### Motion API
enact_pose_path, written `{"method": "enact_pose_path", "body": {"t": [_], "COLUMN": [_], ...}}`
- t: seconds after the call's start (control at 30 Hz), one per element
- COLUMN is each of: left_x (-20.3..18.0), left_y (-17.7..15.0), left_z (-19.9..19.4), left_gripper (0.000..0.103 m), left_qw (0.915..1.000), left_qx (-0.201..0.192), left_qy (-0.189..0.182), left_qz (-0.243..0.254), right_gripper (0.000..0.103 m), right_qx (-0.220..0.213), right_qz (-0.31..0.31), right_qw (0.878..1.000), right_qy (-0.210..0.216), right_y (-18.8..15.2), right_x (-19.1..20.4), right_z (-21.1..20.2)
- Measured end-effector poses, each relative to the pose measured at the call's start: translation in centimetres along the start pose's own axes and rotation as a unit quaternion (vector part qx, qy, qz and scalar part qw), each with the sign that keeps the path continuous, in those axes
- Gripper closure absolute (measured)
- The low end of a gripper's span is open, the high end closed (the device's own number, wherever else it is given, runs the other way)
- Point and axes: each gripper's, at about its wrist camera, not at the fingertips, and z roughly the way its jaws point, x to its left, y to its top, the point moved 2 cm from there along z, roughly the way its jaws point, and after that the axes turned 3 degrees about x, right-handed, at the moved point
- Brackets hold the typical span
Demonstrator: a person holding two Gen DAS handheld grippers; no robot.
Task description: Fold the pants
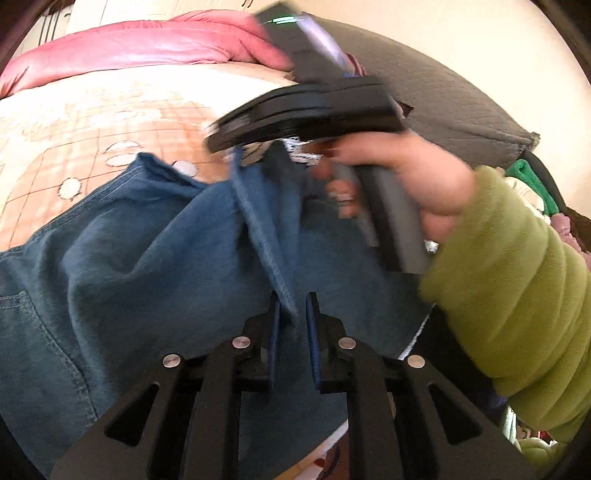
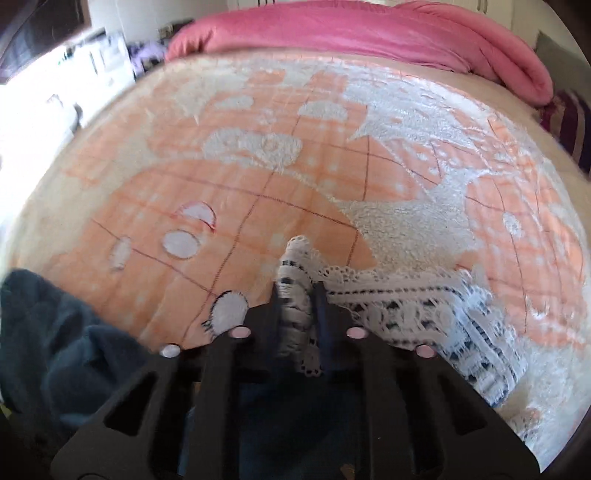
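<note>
A: Closest in, the left gripper (image 1: pixel 292 310) has its jaws drawn narrow on a raised ridge of the blue pants (image 1: pixel 155 258), pinching the fold between the pads.

B: And the pants themselves?

A: Spread over the peach patterned blanket (image 1: pixel 74 122) on the bed, a seam and pocket stitching showing at the left edge of the left wrist view.

B: Right side?

A: The right gripper (image 2: pixel 297 295) is clamped narrow on white lace trim (image 2: pixel 406 306), which trails off to the right across the blanket (image 2: pixel 295 166). A dark blue bunch of the pants (image 2: pixel 55 332) sits at lower left there.

B: Any container in play?

A: None I can make out. Farther off, a hand (image 1: pixel 417 177) in a green sleeve (image 1: pixel 517 288) grips the right tool's handle, blurred. Beyond, a pink duvet (image 2: pixel 369 29) lies along the far edge, a grey quilted cushion (image 1: pixel 443 92) beside it.
</note>
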Motion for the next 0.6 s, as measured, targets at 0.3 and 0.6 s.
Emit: {"method": "enact_pose_path", "body": {"t": [0.3, 0.6], "left_x": [0.7, 0.0], "left_y": [0.8, 0.5], "left_z": [0.3, -1.0], "left_gripper": [0.089, 0.098], "left_qw": [0.9988, 0.9963], "left_qx": [-0.014, -0.027], "left_qy": [0.046, 0.053], "left_qz": [0.004, 0.063], "right_gripper": [0.098, 0.097], "right_qx": [-0.12, -0.079], "right_qz": [0.123, 0.19], "right_qw": [0.984, 0.976], "right_qy": [0.042, 0.068], "right_y": [-6.6, -16.6], "right_x": [-5.9, -8.4], "right_z": [-11.4, -15.9]}}
